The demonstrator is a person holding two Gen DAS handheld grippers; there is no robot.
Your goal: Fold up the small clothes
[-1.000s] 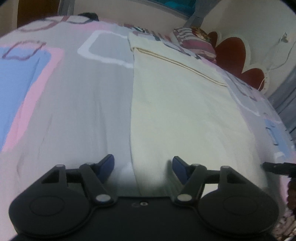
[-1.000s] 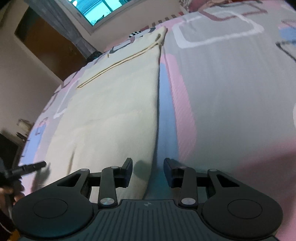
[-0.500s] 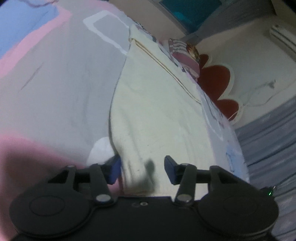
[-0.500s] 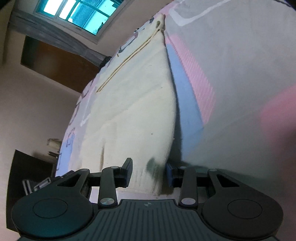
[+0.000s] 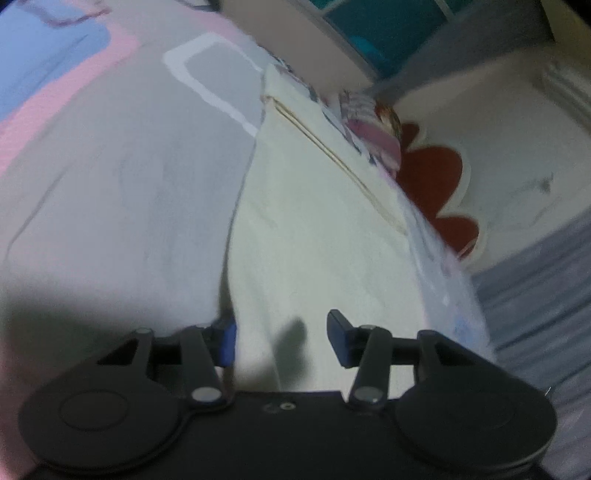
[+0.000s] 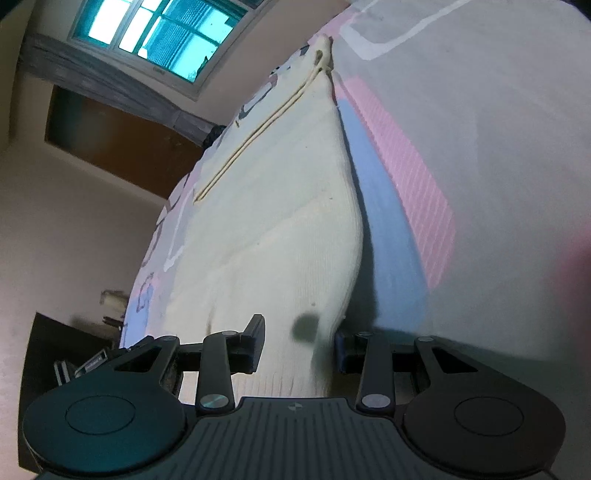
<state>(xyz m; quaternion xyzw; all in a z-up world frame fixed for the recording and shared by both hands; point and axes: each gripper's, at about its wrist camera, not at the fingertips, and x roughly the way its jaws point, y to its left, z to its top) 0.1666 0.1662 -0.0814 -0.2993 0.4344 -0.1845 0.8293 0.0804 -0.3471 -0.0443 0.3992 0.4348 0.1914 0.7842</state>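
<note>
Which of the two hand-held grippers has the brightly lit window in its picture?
The right hand-held gripper. Its view shows the glowing window above the cream cloth. The left hand-held gripper faces a red flower-shaped headboard.

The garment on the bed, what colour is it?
Cream garment, seen best in the right wrist view.

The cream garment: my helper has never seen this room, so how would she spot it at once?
Find the bed, spread with a bedsheet of pink, blue and grey blocks. Lying flat on it is the cream garment, plain and pale. A thin double line of stitching across its far end sets it apart from the striped pillow beyond.
</note>
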